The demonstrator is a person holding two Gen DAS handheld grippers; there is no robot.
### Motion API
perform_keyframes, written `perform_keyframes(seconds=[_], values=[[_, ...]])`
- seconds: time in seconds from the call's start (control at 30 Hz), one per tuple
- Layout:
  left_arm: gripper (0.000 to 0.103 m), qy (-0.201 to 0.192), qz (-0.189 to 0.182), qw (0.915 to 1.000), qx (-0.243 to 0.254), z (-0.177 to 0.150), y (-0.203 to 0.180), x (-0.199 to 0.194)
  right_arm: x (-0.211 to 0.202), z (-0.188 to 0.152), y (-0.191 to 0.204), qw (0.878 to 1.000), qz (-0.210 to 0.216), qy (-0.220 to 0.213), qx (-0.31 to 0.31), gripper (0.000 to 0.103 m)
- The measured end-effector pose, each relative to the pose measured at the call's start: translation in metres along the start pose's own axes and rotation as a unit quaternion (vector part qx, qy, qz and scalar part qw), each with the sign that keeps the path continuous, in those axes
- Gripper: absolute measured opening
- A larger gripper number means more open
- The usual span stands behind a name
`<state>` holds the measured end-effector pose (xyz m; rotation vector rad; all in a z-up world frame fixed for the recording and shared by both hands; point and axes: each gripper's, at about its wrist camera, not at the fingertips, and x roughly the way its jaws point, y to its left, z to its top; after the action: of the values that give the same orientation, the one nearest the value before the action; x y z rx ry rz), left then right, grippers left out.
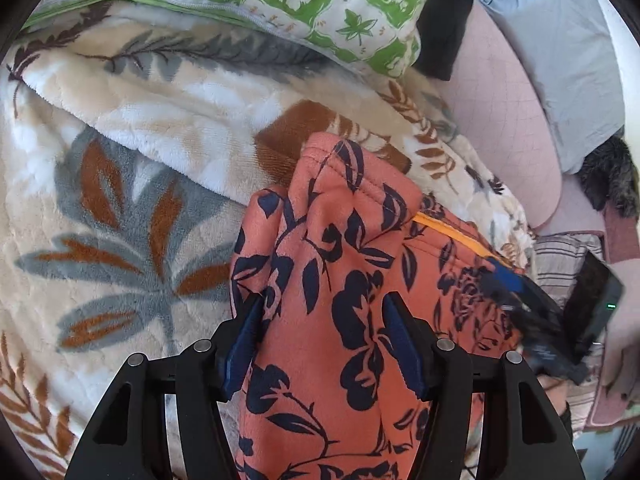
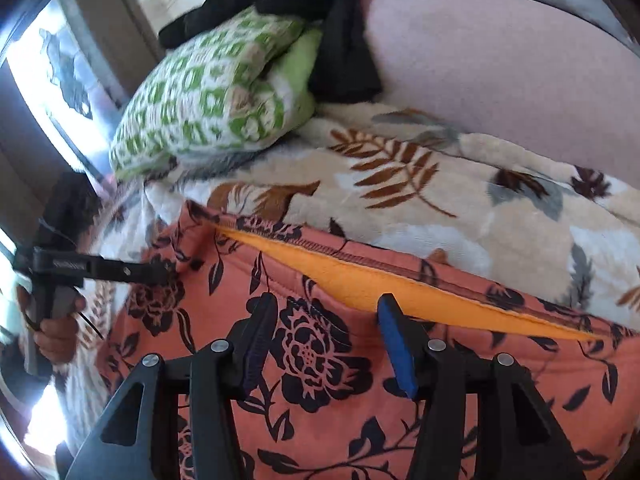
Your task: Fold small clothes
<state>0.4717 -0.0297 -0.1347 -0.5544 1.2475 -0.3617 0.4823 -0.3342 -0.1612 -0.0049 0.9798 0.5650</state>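
Note:
An orange garment with dark navy flowers (image 1: 352,208) lies bunched on a plush blanket. My left gripper (image 1: 324,300) stands open over it. A fold of the cloth rises between the blue pads, which do not press on it. In the right wrist view the same garment (image 2: 320,360) spreads wide, and a strip of its plain orange lining (image 2: 360,280) shows at an open seam. My right gripper (image 2: 326,304) hovers open just above the flowered cloth, nothing pinched. The left gripper (image 2: 152,272) appears there at the far left, held by a hand (image 2: 56,332).
A cream blanket with grey and brown leaves (image 1: 140,200) covers the surface. A green and white pillow (image 1: 320,0) lies at the back, with a black cloth (image 2: 320,20) on it. To the right are a pink cushion (image 2: 500,80) and a pale blue cloth (image 1: 560,60).

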Motion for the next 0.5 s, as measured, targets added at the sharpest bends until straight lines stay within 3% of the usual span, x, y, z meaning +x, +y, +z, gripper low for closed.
perform_keyframes(seconds=[0.07,0.1,0.13,0.17,0.27,0.33,0.4,0.43,0.5], values=[[0.058,-0.001,-0.013,0.9998,0.013,0.0,0.001,-0.003,0.013,-0.003,0.014,0.996,-0.057,0.023,-0.069,0.042],[0.043,-0.009,-0.01,0.9996,0.024,-0.001,0.0,-0.005,0.018,-0.005,0.02,0.992,-0.072,0.032,-0.101,0.007],[0.011,-0.017,-0.008,0.9992,0.035,-0.005,0.003,-0.012,0.018,-0.005,0.022,0.99,-0.078,0.036,-0.112,0.005],[0.004,-0.026,0.0,0.9983,0.052,-0.007,0.001,-0.015,0.014,-0.003,0.022,0.989,-0.085,0.023,-0.115,0.005],[0.005,-0.063,0.028,0.9963,0.051,-0.008,0.01,-0.024,-0.004,0.015,0.005,0.995,-0.079,-0.035,-0.055,0.005],[0.006,-0.054,0.048,0.9971,0.023,-0.008,0.026,-0.019,0.006,0.022,-0.012,0.997,-0.073,-0.03,0.002,0.005],[0.007,-0.04,0.018,0.9984,-0.037,-0.006,0.048,-0.011,0.028,0.021,-0.019,0.995,-0.095,0.016,0.022,0.006],[0.008,-0.043,-0.006,0.9973,-0.059,-0.007,0.056,-0.014,0.029,0.019,-0.019,0.994,-0.1,0.018,0.026,0.009],[0.009,-0.049,-0.031,0.9958,-0.07,-0.01,0.062,-0.025,0.008,0.012,-0.023,0.996,-0.058,-0.019,0.058,0.014]])
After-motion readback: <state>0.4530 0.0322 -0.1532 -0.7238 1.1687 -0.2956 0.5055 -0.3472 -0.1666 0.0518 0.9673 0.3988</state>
